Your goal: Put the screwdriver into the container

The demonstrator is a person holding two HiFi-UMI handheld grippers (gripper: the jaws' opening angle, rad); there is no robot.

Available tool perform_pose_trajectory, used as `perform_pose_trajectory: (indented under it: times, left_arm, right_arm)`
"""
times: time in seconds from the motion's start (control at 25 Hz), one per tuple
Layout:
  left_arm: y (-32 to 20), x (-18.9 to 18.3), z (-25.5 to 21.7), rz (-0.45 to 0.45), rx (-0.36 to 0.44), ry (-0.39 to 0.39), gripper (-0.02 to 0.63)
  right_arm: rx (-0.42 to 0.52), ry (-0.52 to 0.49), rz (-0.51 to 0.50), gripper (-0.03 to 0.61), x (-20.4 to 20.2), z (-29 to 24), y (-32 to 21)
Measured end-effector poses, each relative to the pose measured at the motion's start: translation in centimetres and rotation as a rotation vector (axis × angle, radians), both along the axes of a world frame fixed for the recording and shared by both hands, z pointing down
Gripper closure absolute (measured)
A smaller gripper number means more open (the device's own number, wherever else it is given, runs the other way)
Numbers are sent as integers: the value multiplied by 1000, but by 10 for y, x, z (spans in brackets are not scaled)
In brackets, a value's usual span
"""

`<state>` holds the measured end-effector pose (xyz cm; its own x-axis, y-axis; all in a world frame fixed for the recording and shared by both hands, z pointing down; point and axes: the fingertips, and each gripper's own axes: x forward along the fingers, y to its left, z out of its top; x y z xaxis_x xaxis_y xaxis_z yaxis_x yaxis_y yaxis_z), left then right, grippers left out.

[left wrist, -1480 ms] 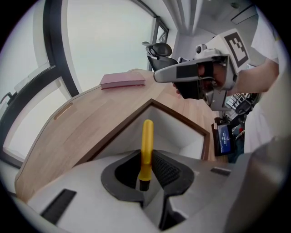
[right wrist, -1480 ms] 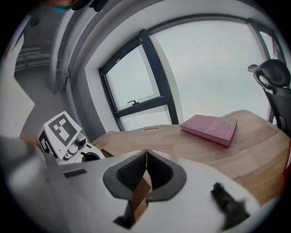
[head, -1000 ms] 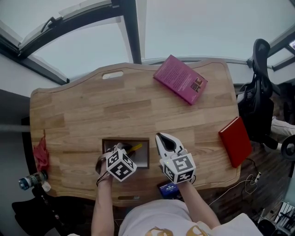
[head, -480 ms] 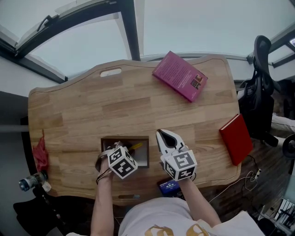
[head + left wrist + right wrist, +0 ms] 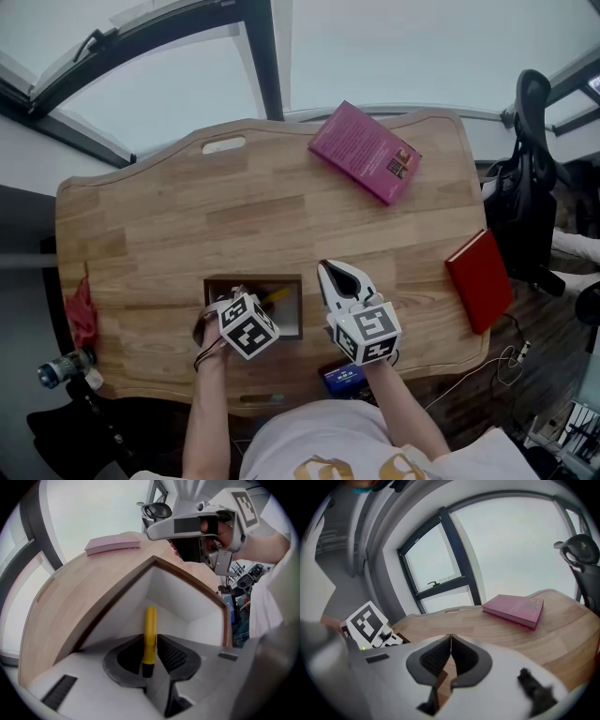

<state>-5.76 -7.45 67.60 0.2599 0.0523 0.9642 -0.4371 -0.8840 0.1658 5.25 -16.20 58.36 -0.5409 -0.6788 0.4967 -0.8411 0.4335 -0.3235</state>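
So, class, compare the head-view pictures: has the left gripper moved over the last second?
No, not noticeably. The left gripper stays over the near left part of the container, its tongs clamped on the yellow screwdriver.

On the counter (image 5: pixel 169 216), near the front edge: container (image 5: pixel 267 278). Over its left part: left hand-held gripper (image 5: pixel 149 660), clamped on the screwdriver (image 5: pixel 150 625), which reaches into the container. Just right of the container: right hand-held gripper (image 5: pixel 325 274). Behind that gripper, at the front edge: small box (image 5: pixel 339 379). Toward the far edge, right of centre: book (image 5: pixel 366 152). At the right edge: second book (image 5: pixel 480 281). At the left edge: cloth (image 5: pixel 82 314).
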Motion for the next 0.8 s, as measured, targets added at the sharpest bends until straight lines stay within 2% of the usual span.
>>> perform_pose_trajectory:
  times: [0.2,0.4,0.6,0.8]
  left_arm:
    - [0,1,-1,-5,1,1,520]
    - [-1,2,-10,-37,7,35,520]
    - [-5,0,-25,-69,61,62,525]
    - [-11,-4,-41,-146,138,105,567]
  right_arm:
    - [5,2,3,546,3,-2,-1]
    - [17,7,5,546,2,-8,1]
    - [41,11,2,546,-1,-19,7]
    - [66,17,-5,546,-7,-31,19]
